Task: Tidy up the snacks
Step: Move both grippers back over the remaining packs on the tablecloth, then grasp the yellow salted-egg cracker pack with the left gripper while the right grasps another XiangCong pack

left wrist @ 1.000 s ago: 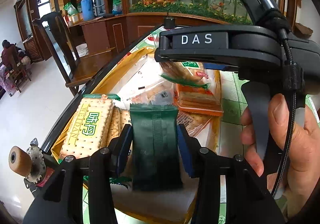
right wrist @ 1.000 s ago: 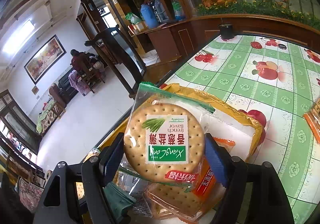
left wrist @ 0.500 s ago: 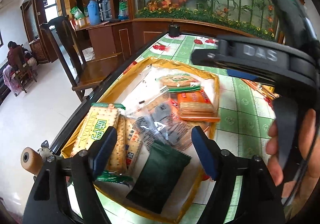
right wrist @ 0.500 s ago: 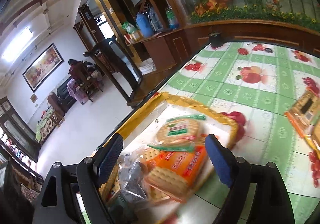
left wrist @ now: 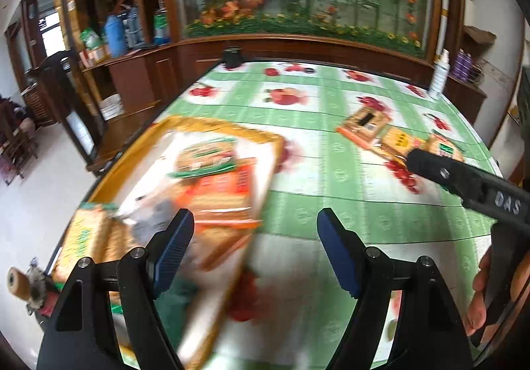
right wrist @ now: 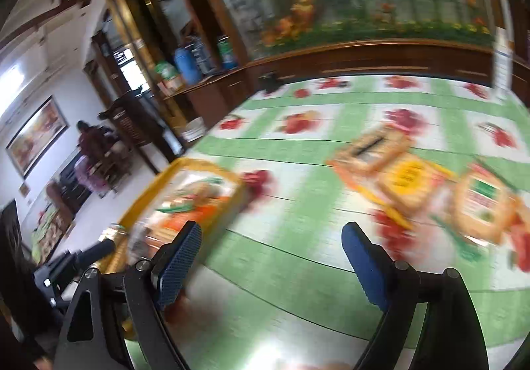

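A yellow-rimmed tray [left wrist: 232, 130] at the table's left holds several snack packs: a round cracker pack with green trim [left wrist: 205, 155], an orange pack [left wrist: 225, 191], a square cracker pack [left wrist: 86, 237] and a dark green packet [left wrist: 175, 303]. Three loose cracker packs [left wrist: 364, 125] [right wrist: 410, 181] lie in a row on the cloth to the right. My left gripper [left wrist: 255, 237] is open and empty, over the tray's right rim and the cloth. My right gripper [right wrist: 273, 247] is empty, its jaws opening, between the tray [right wrist: 198, 164] and the loose packs. Both views are blurred by motion.
The table [left wrist: 331, 204] has a green and white cloth with fruit prints. A white bottle [left wrist: 439, 75] stands at its far right corner, a small black object [left wrist: 233, 57] at the far edge. A dark wooden chair [left wrist: 59, 78] stands past the left edge.
The left gripper let go of the dark green packet and the right let go of the round cracker pack; both now lie in the tray. Both grippers have swung right over the cloth.
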Motion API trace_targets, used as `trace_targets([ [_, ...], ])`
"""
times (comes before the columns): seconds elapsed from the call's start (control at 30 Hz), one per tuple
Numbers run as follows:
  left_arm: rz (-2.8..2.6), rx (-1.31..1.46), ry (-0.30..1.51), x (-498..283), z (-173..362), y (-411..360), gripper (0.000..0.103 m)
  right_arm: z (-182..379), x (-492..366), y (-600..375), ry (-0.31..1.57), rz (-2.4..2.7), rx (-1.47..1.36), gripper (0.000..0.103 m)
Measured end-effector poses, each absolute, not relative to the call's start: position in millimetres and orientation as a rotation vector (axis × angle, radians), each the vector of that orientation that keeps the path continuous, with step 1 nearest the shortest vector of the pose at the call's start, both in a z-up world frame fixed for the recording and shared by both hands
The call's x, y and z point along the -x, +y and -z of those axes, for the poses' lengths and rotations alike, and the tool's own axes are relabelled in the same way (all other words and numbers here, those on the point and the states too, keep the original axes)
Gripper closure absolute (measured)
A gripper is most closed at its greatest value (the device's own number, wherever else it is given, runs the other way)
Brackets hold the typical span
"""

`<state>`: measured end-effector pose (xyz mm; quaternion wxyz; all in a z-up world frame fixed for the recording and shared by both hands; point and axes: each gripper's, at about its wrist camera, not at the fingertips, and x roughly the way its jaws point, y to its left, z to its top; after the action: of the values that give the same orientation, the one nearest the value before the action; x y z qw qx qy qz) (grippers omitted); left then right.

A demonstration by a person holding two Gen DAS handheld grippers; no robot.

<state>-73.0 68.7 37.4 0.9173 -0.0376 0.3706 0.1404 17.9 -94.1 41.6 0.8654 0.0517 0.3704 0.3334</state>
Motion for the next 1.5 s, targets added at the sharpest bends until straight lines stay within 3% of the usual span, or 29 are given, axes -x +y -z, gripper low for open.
trace_targets([
  [0.13,-0.228,0.058,0.776,48.0,-35.8,45.9,0.022,-32.7,-23.5,-149.9,0.782,-0.585,-0.127,0.006],
  [0.47,-0.118,0.068,0.851,-29.4,-19.3,13.5,0.021,-20.3,-51.8,-227.8,0.789,-0.430,-0.164,0.006],
  [0.63,-0.038,0.089,0.899,-60.2,-2.9,-3.2,0.021,-17.8,-76.5,-231.9,0.787,-0.389,-0.130,0.006],
  [1.0,0.000,0.297,0.978,-104.4,18.2,-13.6,0.022,1.0,-110.7,-184.4,0.793,-0.378,0.252,0.000],
  [1.5,0.249,-0.077,1.036,-155.7,25.4,-66.9,0.020,15.1,-121.1,-184.5,0.832,-0.384,0.323,0.000],
])
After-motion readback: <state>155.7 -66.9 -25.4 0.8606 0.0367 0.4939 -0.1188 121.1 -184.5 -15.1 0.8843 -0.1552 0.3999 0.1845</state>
